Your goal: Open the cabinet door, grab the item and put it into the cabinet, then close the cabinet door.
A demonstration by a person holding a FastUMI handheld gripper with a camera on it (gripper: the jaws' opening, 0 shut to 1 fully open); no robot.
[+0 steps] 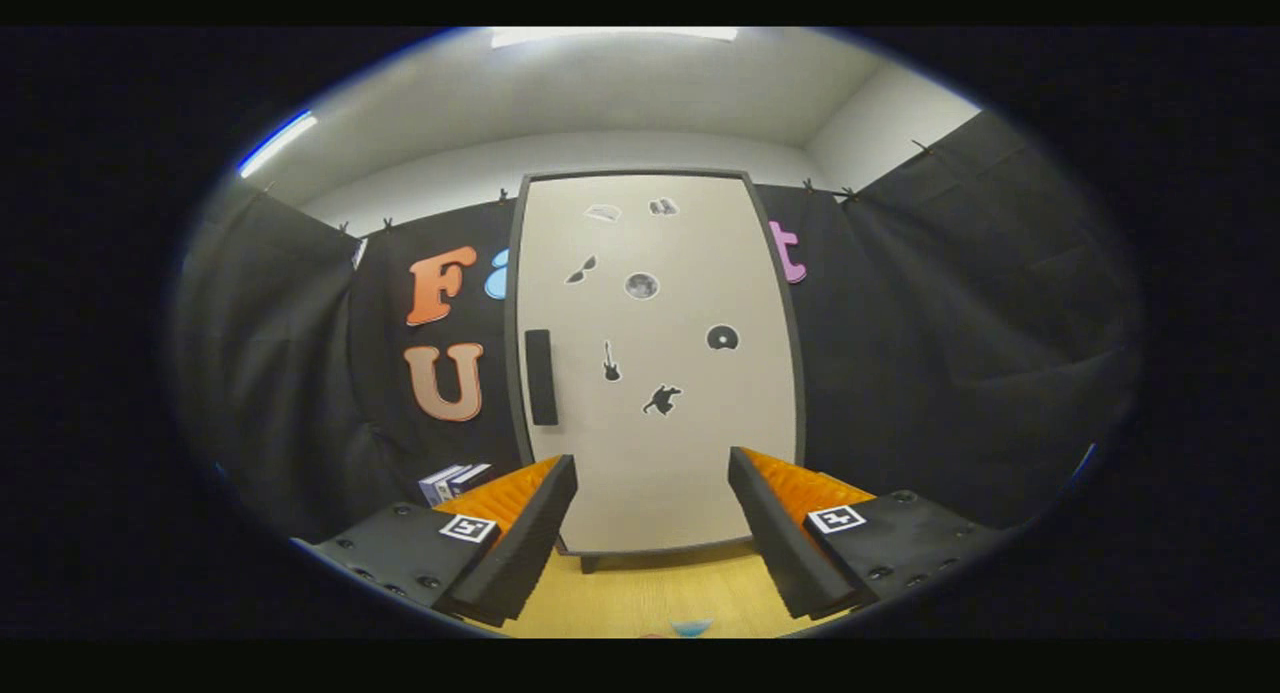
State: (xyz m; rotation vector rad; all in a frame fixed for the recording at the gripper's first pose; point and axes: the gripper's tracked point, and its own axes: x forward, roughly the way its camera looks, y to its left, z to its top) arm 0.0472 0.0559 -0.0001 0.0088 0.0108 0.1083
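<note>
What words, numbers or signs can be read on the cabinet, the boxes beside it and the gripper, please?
No readable text on any of them.
cabinet door: its stickers are pictures only, no words.
boxes beside the cabinet, ahead of one finger: print too small to read.
square markers on the fingers: patterns, no letters.
gripper: open, nothing between its fingers, the door beyond them.

The left finger (520,533) partly hides a small box (452,481), perhaps two, beside the cabinet (655,373).
</note>
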